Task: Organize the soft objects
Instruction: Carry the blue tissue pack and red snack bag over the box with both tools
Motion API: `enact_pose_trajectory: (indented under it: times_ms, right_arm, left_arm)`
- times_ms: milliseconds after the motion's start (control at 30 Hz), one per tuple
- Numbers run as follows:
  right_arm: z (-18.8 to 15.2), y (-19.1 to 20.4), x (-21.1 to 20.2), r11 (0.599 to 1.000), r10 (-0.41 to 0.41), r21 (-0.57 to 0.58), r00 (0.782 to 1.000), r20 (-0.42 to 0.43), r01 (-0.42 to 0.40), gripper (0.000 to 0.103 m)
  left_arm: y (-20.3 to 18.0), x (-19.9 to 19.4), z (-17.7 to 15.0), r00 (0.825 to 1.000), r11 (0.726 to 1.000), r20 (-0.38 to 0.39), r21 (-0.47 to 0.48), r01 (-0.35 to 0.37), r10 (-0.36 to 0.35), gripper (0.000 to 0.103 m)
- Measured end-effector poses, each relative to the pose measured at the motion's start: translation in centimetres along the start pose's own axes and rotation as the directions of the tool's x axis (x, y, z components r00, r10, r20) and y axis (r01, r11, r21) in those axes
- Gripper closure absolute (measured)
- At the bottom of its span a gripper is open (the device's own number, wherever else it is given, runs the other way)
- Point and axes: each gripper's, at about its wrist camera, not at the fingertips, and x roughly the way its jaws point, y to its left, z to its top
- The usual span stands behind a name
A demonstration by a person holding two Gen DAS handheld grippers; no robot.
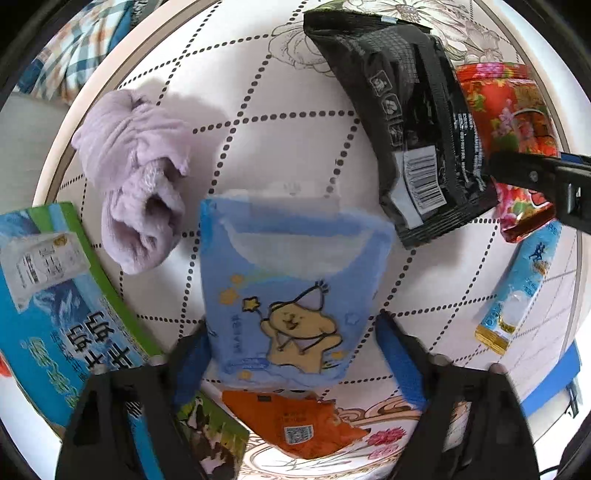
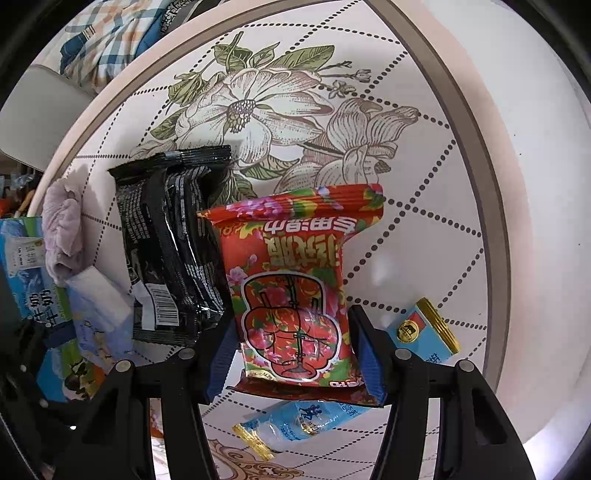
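My left gripper [image 1: 291, 350] is shut on a blue tissue pack with a yellow cartoon bear [image 1: 291, 288], held between its blue pads above the table. A crumpled lilac cloth [image 1: 136, 173] lies to its upper left; the cloth also shows in the right wrist view [image 2: 61, 229]. My right gripper [image 2: 295, 354] is shut on a red floral snack bag [image 2: 295, 280], also seen in the left wrist view [image 1: 513, 122]. A black snack packet [image 2: 173, 251] lies just left of the red bag and shows in the left wrist view [image 1: 402, 122].
A round table with a floral, dotted-diamond cloth [image 2: 406, 240] carries everything. A blue-green milk carton [image 1: 55, 295] lies at the left, an orange packet [image 1: 291, 424] below the tissue pack, and light blue gold-ended packets [image 2: 424, 328] [image 1: 517, 291] at the right. A plaid cushion [image 2: 110, 33] lies beyond the far edge.
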Motion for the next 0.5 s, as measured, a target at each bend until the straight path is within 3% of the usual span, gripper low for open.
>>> enact_pose_trajectory:
  times_ms: [167, 500]
  right_arm:
    - [-0.6, 1.0, -0.4, 1.0, -0.018, 0.004, 1.0, 0.014, 0.018, 0.054]
    - [-5.5, 1.1, -4.7, 0.997, 0.075, 0.013, 0.994, 0.085, -0.076, 0.055]
  left_arm:
    - [0.8, 0.1, -2.4, 0.996, 0.99, 0.029, -0.11, 0.084, -0.082, 0.053]
    - [1.8, -3.5, -8.5, 0.971, 0.961, 0.166, -0.189, 0.204, -0.174, 0.053]
